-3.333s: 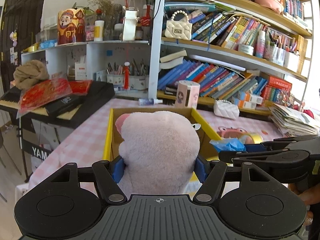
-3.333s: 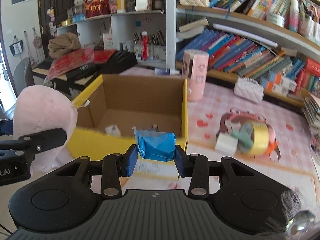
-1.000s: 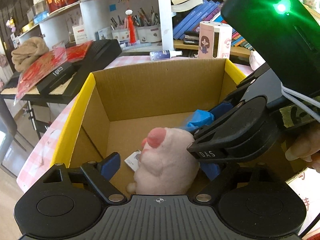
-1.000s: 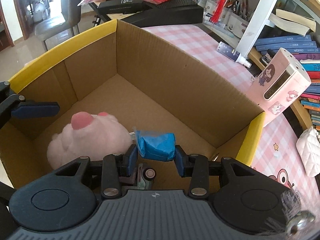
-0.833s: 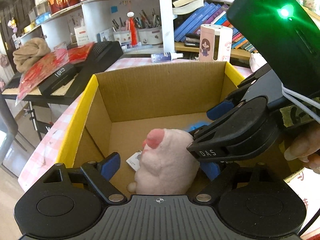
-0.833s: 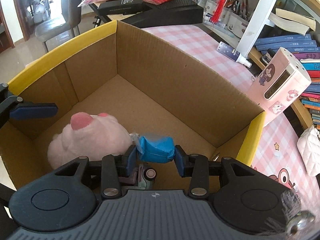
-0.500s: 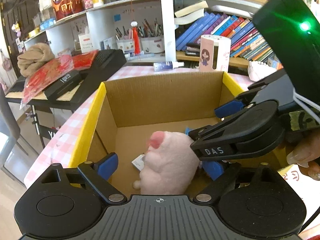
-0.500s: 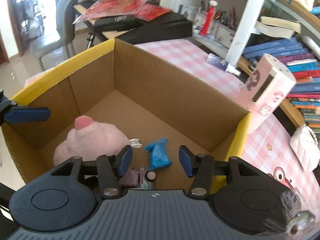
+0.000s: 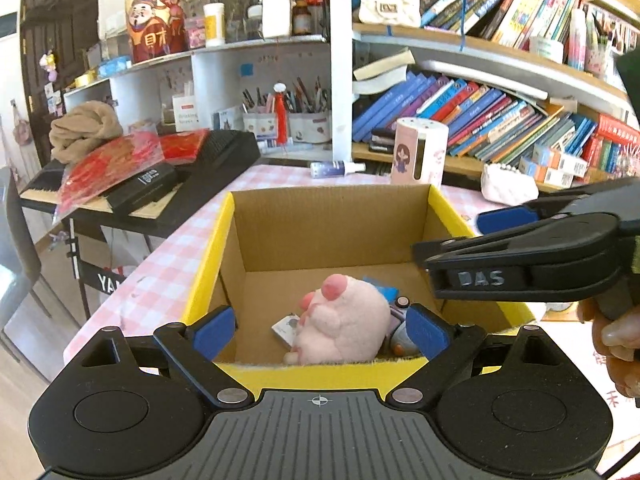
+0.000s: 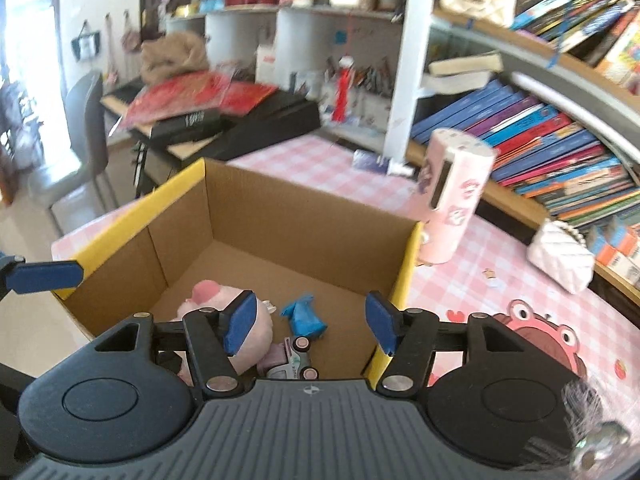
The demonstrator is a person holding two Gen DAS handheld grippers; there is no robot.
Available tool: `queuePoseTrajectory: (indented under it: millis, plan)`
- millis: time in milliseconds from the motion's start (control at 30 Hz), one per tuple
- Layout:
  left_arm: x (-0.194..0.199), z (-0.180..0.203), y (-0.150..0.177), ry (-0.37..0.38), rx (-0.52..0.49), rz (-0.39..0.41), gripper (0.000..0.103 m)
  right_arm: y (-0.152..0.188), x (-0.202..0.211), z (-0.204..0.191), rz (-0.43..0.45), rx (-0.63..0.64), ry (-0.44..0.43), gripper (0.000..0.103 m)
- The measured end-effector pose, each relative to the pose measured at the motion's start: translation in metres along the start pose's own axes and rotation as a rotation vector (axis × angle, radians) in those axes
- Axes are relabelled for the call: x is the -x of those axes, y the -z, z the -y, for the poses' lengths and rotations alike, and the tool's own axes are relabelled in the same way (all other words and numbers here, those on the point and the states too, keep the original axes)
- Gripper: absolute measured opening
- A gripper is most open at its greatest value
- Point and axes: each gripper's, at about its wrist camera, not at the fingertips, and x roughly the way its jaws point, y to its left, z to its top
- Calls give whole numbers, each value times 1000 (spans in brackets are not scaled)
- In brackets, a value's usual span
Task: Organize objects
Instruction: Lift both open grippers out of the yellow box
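A cardboard box with a yellow rim (image 9: 208, 264) stands on the pink checked table. On its floor lie a pink plush toy (image 9: 344, 320), a crumpled blue packet (image 10: 304, 318) and a small toy car (image 10: 294, 354). My left gripper (image 9: 320, 328) hangs open over the box's near rim, its pads wide of the plush and not touching it. My right gripper (image 10: 310, 320) is above the box's right side; its jaws are opening, with nothing between them. It shows from the side in the left wrist view (image 9: 460, 236), held by a hand.
Beyond the box stand a pink cylindrical container (image 9: 418, 152), a spray bottle (image 9: 338, 167) and a white quilted purse (image 9: 508, 188). A black keyboard (image 9: 192, 172) with red packets is at the left, full bookshelves behind, and a grey chair (image 10: 84, 120) beside the table.
The right gripper let go of the blue packet, which now lies in the box. Earlier the left gripper released the plush there. Both grippers have risen and drawn back from the box.
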Motion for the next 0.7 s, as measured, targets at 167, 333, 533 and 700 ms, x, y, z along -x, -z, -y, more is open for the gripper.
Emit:
queuePoseTrajectory:
  millis: [167,333,533,700]
  plan:
    - [19,-9,7,-20,19,42,95,11,26,0,63,-40,66,64]
    - [34,-19,15,-30,41,57,95,28,48,-6,105,-67,141,70]
    - [54,-27,32,-43,62,48,95,53,68,-17,95,-121,184,73]
    - [67,-33,50,-42,69,19,95,75,81,-35,65,-127,199,75]
